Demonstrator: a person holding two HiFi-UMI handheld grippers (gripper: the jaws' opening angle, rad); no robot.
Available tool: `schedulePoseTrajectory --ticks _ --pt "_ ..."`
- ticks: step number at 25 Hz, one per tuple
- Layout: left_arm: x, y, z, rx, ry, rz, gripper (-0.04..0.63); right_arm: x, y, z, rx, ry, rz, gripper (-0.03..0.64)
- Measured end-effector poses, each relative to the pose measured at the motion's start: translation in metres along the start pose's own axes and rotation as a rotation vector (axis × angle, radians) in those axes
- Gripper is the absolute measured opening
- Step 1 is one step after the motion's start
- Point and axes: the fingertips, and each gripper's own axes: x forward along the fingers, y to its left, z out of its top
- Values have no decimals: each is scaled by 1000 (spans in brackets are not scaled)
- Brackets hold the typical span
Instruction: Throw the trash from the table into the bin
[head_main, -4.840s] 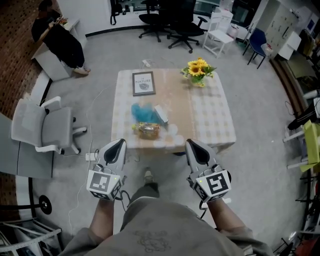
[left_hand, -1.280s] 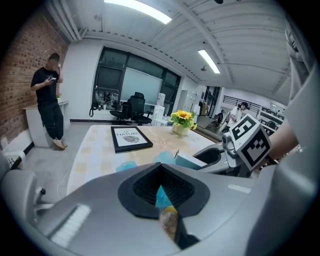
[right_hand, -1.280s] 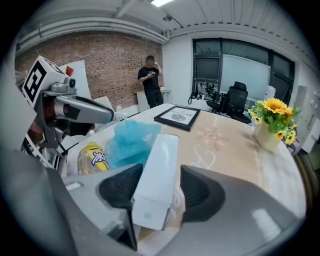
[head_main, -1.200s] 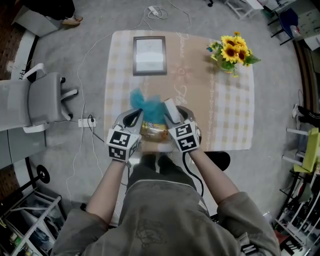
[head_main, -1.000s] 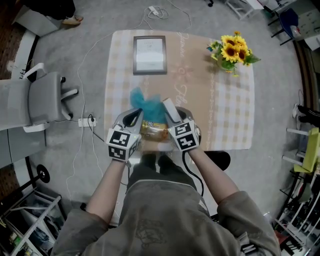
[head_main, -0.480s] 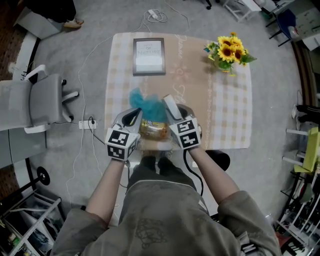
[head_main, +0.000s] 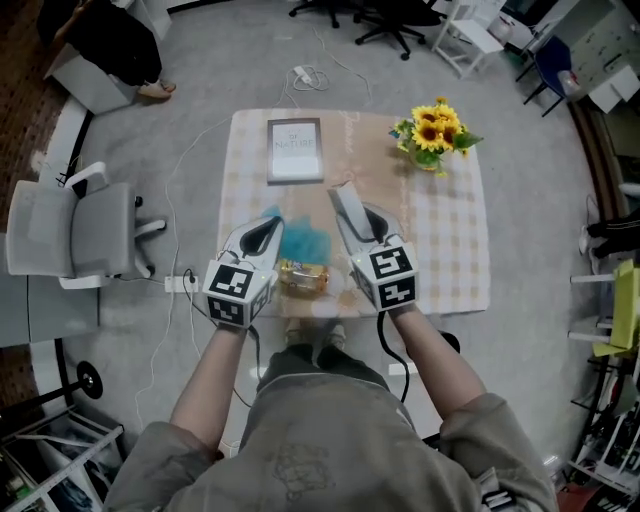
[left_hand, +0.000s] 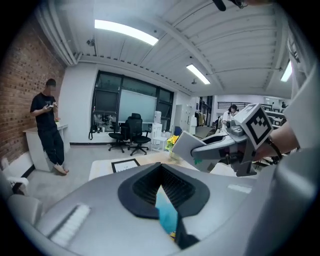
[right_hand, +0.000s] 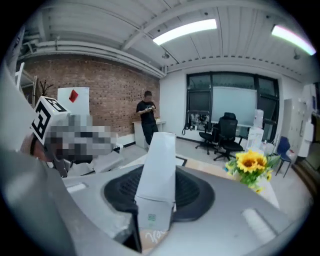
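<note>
The left hand-held gripper (head_main: 262, 232) pinches a blue wrapper (head_main: 300, 240). The right hand-held gripper (head_main: 366, 228) pinches a white carton (head_main: 347, 203) that sticks up. A yellow snack bag (head_main: 303, 277) lies between them on the surface (head_main: 450, 240), near its edge.

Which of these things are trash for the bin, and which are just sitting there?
Job:
blue wrapper, in the left hand-held gripper
white carton, in the right hand-held gripper
snack packet, on the table

Lying about:
picture frame
sunflowers
office chair
</note>
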Motion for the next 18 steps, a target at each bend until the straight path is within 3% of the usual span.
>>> schedulePoseTrajectory --ticks 7,18 --pt "-35 -11 85 56 -149 7 8 -78 -7 96 -71 -223 -51 137" --pt "-127 -45 187 164 -390 45 7 -202 4 176 -118 -538 -134 137"
